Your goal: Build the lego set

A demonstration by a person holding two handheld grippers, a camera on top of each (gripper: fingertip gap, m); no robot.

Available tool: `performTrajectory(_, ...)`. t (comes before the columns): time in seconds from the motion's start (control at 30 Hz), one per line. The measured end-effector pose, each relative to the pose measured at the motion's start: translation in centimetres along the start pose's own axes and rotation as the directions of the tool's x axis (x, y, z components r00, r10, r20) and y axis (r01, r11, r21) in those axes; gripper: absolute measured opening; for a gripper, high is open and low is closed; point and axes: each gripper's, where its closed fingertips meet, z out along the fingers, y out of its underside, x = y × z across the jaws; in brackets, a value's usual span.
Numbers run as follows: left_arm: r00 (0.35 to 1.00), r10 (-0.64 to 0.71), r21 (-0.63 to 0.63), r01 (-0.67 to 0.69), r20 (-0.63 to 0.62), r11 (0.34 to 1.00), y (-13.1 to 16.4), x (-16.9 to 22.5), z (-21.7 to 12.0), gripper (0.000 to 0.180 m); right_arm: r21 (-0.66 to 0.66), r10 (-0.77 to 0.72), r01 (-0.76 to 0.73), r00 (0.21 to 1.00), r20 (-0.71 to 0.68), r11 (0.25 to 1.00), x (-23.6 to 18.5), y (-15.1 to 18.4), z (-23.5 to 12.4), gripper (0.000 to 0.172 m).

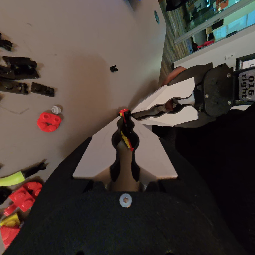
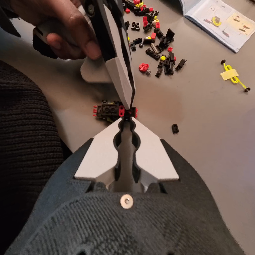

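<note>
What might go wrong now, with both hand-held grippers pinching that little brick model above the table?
1. The left hand-held gripper and right hand-held gripper both clamp the small model; any twist may snap pieces off.
2. Only the tips hold it, so it may slip and fall onto the table.
3. A fallen bit could vanish among the loose bricks.

Left gripper (image 1: 124,117) and right gripper (image 2: 127,118) jaws clamped, tips meeting.

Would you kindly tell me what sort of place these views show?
Probably an office or lab work table used for toy-brick building: loose bricks scattered on a grey table, an open instruction booklet, and glass partitions beyond.
</note>
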Motion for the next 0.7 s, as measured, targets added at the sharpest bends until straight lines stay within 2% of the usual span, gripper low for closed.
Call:
performTrajectory(0.23,1.0,-0.002,-0.018,0.001,-0.022,1.0,0.28,0.43,0.2,0.014,-0.006,-0.013,0.013,1.0,0.003,1.0,-0.1,0.08,-0.02,0.006)
performTrajectory(0.53,1.0,0.003,-0.017,-0.003,-0.012,1.0,0.15,0.39,0.35,0.013,-0.017,-0.023,0.023,1.0,-0.004,1.0,-0.02,0.22,-0.09,0.006)
performTrajectory(0.7,1.0,0.023,-0.032,-0.023,0.006,0.999,0.25,0.42,0.57,0.019,-0.028,-0.024,0.024,1.0,-0.005,0.999,-0.02,0.41,-0.1,0.006)
